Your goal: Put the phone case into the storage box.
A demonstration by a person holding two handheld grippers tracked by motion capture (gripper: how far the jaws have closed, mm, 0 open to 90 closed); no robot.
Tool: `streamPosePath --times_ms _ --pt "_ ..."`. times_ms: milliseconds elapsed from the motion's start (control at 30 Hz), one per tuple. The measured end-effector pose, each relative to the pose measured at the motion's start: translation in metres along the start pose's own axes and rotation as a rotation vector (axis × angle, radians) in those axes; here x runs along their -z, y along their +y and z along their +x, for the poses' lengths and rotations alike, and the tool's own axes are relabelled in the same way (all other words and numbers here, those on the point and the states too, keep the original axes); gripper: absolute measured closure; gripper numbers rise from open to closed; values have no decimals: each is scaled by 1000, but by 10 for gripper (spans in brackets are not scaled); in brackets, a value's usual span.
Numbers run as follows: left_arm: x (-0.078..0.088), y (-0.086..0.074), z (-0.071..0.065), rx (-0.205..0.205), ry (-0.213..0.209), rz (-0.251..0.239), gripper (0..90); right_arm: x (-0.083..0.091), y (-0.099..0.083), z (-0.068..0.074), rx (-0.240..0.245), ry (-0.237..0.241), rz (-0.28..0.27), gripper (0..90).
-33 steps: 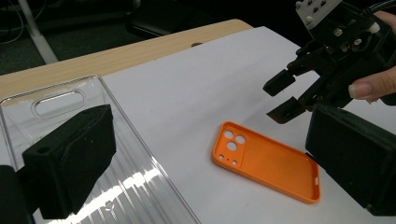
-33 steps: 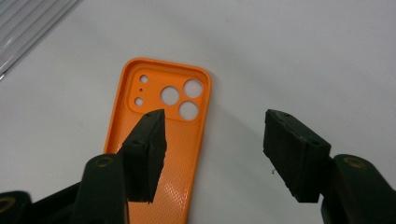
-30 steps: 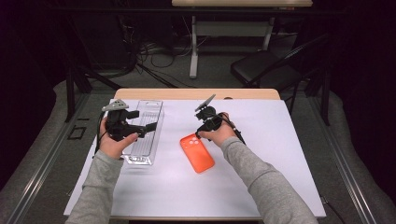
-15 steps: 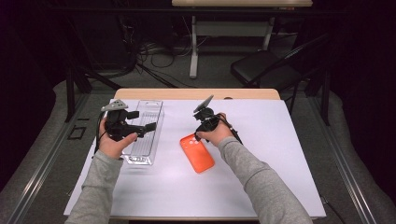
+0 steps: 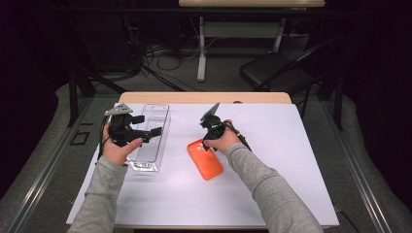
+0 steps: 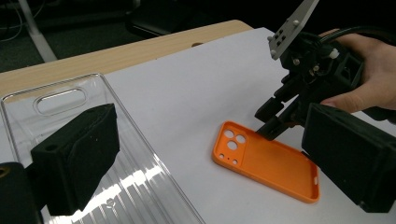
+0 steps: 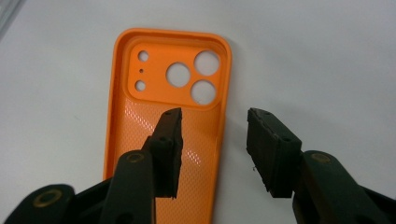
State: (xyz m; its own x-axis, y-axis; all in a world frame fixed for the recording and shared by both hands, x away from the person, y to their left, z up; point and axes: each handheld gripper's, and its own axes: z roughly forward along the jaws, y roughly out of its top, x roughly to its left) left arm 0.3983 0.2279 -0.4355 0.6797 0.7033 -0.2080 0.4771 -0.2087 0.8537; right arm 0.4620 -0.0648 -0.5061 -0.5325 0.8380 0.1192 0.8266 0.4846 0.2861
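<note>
An orange phone case (image 5: 205, 159) lies on the white table (image 5: 291, 160), inside up, a little left of the middle. Its end with the camera holes points to the far side, and its near end turns slightly to the right.

The right gripper (image 5: 210, 140) is over the far end of the case, held by the right hand (image 5: 222, 141), and it points down at the case. In the right gripper view its two jaws stand apart, about half open. One jaw is over the inner floor of the case, just below the camera holes. The other jaw is outside the case, over the white table. The side wall of the case (image 7: 223, 116) is between them. The jaws have just been closing, but the pads do not press on the wall yet, so nothing is gripped. From the left gripper view, one jaw tip is very near the case rim or on it; I cannot tell if it touches.

The left gripper (image 5: 150, 131) is at the left side, held by the left hand (image 5: 119, 148). It hovers over a clear plastic tray (image 5: 153, 145) that lies just left of the case, with a gap between them. Its jaws are wide open and hold nothing.
</note>
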Motion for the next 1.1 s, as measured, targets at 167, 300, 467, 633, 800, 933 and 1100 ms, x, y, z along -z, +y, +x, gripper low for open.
streamPosePath --times_ms 167,300,467,633,800,933,1100 --pt "0 0 0 3 2 -4 46 -5 -1 2 4 -10 -5 555" --pt "0 0 0 4 0 -4 47 -9 -1 3 10 -19 11 559" --pt "1 -1 1 2 1 -3 48 -12 -2 5 1 -26 38 581" --pt "1 -1 1 4 1 -3 50 -14 -3 4 7 -28 57 564" --pt "1 -1 2 4 1 -3 50 -16 -4 4 -19 -32 44 553" --pt "1 -1 2 5 0 -2 53 -16 -4 3 -13 -36 54 571" --pt "0 -1 2 5 1 2 53 -16 -4 2 -10 -34 74 611"
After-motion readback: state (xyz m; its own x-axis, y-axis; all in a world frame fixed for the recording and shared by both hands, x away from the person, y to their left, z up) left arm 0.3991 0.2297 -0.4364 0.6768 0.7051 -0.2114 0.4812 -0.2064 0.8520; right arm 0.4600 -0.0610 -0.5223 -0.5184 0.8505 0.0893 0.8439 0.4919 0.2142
